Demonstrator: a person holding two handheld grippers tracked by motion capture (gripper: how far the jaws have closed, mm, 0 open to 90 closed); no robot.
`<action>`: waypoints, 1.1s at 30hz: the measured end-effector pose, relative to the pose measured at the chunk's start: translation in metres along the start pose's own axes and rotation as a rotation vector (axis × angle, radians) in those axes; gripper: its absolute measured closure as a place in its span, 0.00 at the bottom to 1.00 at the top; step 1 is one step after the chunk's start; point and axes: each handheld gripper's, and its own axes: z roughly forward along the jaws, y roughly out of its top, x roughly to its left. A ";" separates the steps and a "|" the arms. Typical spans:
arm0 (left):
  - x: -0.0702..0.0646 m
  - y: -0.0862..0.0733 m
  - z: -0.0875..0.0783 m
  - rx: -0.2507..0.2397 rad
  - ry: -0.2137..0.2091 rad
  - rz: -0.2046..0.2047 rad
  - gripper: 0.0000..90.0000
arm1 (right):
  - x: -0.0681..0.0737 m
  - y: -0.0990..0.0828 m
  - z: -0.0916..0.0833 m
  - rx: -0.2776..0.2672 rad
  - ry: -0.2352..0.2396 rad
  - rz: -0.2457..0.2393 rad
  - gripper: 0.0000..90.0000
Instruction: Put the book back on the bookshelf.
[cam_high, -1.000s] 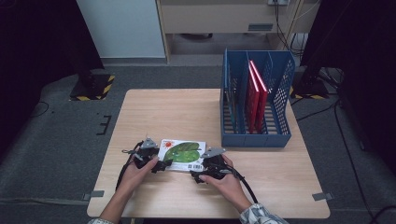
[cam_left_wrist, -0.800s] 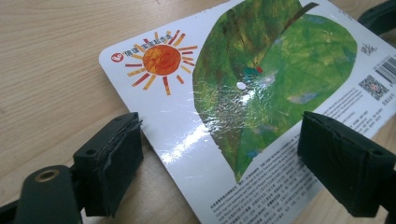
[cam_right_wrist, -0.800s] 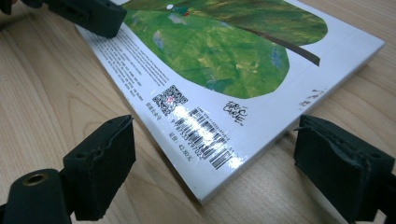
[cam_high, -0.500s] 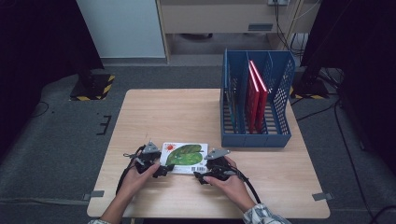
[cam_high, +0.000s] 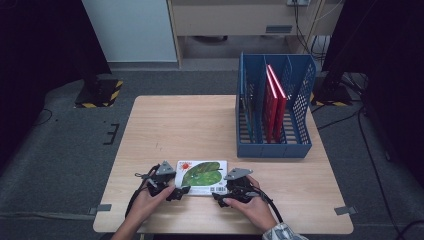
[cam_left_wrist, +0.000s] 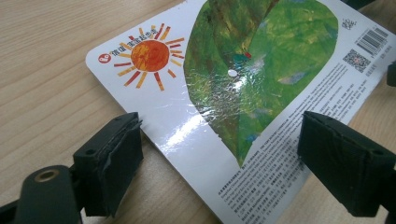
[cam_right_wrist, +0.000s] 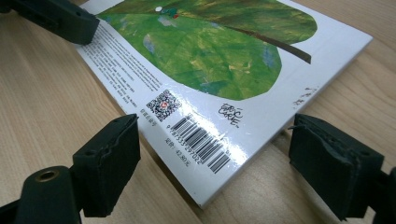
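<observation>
A thin picture book (cam_high: 200, 175) with a green leaf and an orange sun lies flat near the table's front edge. My left gripper (cam_high: 179, 192) is at its near left corner. In the left gripper view that gripper (cam_left_wrist: 219, 158) is open, its jaws astride the corner of the book (cam_left_wrist: 233, 84), close against its two edges. My right gripper (cam_high: 220, 196) is at the near right corner. Its jaws have just been opening a little, and this gripper (cam_right_wrist: 215, 158) stands open around the barcode corner of the book (cam_right_wrist: 210, 60).
A blue file rack (cam_high: 272, 115) stands at the table's back right with red books (cam_high: 274, 100) upright in it. Bare wood of the table (cam_high: 185, 125) stretches between rack and book. The front edge lies just behind my hands.
Both hands have drawn back toward the table's front edge, and the book has slid that way with them.
</observation>
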 end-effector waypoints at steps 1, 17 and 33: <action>0.000 0.000 0.000 0.004 -0.002 -0.002 0.15 | 0.000 0.000 0.000 0.001 -0.001 -0.002 0.17; 0.024 0.021 0.003 -0.033 0.022 0.009 0.05 | 0.008 -0.002 0.007 0.006 -0.041 -0.087 0.07; 0.045 0.031 0.013 -0.028 0.019 0.024 0.09 | 0.011 -0.002 0.005 0.038 -0.064 -0.088 0.08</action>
